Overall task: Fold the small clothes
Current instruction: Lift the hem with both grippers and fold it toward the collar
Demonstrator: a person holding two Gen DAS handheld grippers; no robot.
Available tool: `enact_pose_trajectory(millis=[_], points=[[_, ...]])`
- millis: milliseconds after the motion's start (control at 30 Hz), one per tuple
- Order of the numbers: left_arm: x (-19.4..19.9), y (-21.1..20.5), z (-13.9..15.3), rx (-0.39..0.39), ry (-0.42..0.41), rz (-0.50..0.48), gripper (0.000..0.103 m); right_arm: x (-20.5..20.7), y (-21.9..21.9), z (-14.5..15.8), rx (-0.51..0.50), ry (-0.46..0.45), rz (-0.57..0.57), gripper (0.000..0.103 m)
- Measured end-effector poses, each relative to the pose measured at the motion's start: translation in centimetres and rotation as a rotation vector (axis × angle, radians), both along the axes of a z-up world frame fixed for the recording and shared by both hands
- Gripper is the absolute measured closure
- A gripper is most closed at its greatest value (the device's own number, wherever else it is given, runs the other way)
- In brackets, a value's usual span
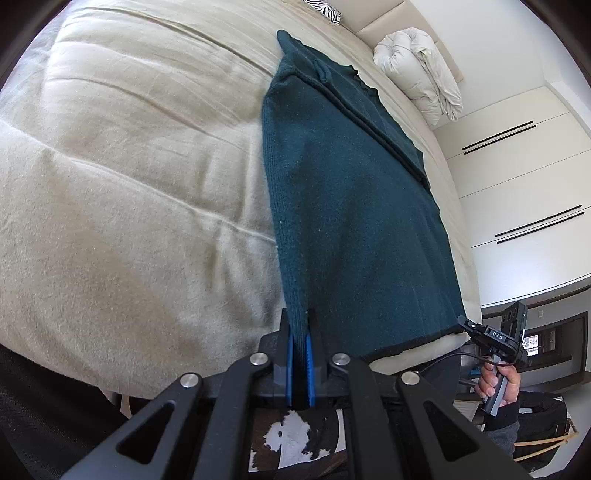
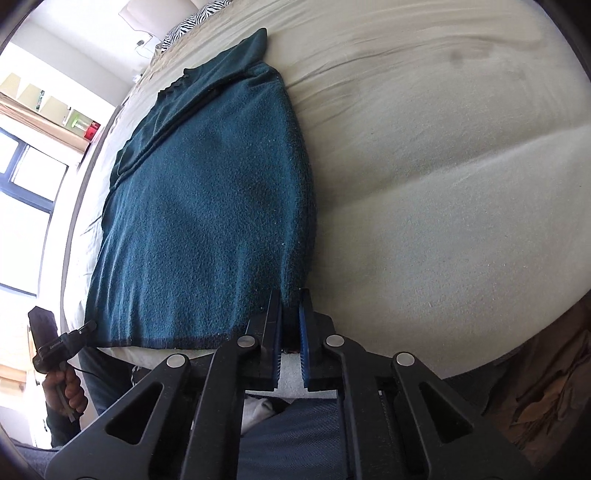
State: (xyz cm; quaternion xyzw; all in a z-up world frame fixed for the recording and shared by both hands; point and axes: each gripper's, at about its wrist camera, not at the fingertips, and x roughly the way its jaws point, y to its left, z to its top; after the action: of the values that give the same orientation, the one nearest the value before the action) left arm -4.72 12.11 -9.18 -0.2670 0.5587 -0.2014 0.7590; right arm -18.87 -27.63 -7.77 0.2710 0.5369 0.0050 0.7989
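A dark teal knit garment lies flat on a bed covered in pale beige bedding, stretched lengthwise away from the person, with its hem along the bed's near edge. In the left wrist view the left gripper is clenched on the garment's near corner, the knit pinched between the blue pads at the hem. In the right wrist view the right gripper is clamped on the opposite near corner, with fabric caught between its fingers (the gap further back between the pads shows only bedding below).

Each gripper also shows in the other's camera, at the far end of the hem, held by a hand gripping the handle.

The garment's long side edges run straight, and a sleeve or folded panel lies doubled over the body along one side, its edge forming a dark ridge. The far end tapers to a point near a zebra-patterned pillow.

On the left gripper's outer side the bedding spreads wide and bare, with only soft creases; the right wrist view shows the same open expanse on its outer side. A rolled white duvet sits against the headboard wall, apart from the garment. White cupboard fronts stand beyond the bed's side, and a window shows in the right wrist view.
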Motion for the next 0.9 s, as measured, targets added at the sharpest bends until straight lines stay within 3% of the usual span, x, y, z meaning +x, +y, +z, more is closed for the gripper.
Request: enact_pose_trajectory(millis=[167, 433, 900], points=[[0.1, 1.0, 1.1, -0.094, -0.024, 0.037, 0.096, -0.3, 0.3, 2.2, 0.059, -0.078, -0.017, 0.097], [0.7, 1.3, 3.0, -0.142, -0.064, 0.058, 0.096, 0.9, 1.8, 5.8, 0.115, -0.18, 0.006, 0.097], [2.6, 1.5, 5.5, -0.258, -0.126, 0.083, 0.096, 2.3, 1.9, 8.2, 0.255, -0.314, -0.017, 0.097]])
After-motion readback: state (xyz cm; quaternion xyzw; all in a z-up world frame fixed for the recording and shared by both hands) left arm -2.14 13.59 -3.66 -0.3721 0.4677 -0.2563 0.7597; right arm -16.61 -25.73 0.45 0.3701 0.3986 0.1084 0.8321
